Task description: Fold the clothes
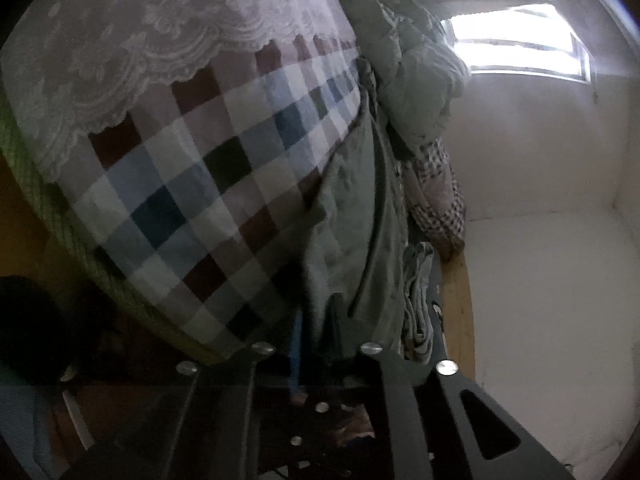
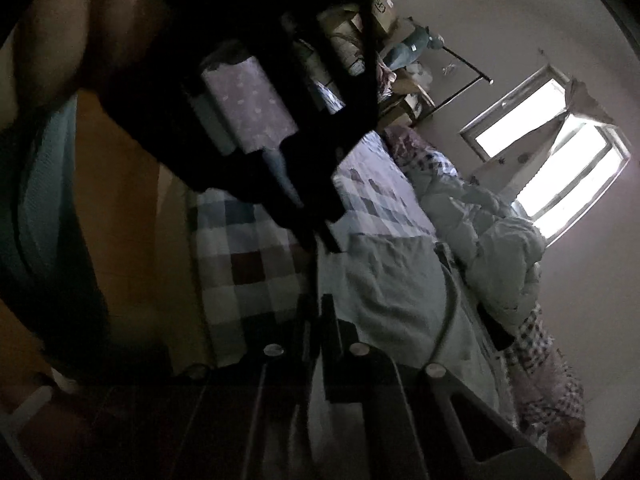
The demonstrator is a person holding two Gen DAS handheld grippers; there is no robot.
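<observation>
A pale green garment (image 1: pixel 356 216) lay spread on a bed covered by a checked sheet (image 1: pixel 192 184), with a white lace cloth (image 1: pixel 132 44) draped over the far left part of that sheet. In the left wrist view the left gripper (image 1: pixel 316 344) sat at the near edge of the garment, its dark fingers close together with green cloth bunched between them, so it appeared to be pinching the fabric, though the spot was dim. In the right wrist view the right gripper (image 2: pixel 320 320) was also at the near edge of the same garment (image 2: pixel 384 292); its dark fingers were nearly pressed together over the cloth, but the shadow was too deep to tell whether they actually held it. A rumpled pale quilt (image 2: pixel 492 232) was heaped on the far right side of the bed, below a bright window (image 2: pixel 560 176), and a small-checked pillow (image 1: pixel 440 200) lay just beside the garment against the white wall (image 1: pixel 540 160).
</observation>
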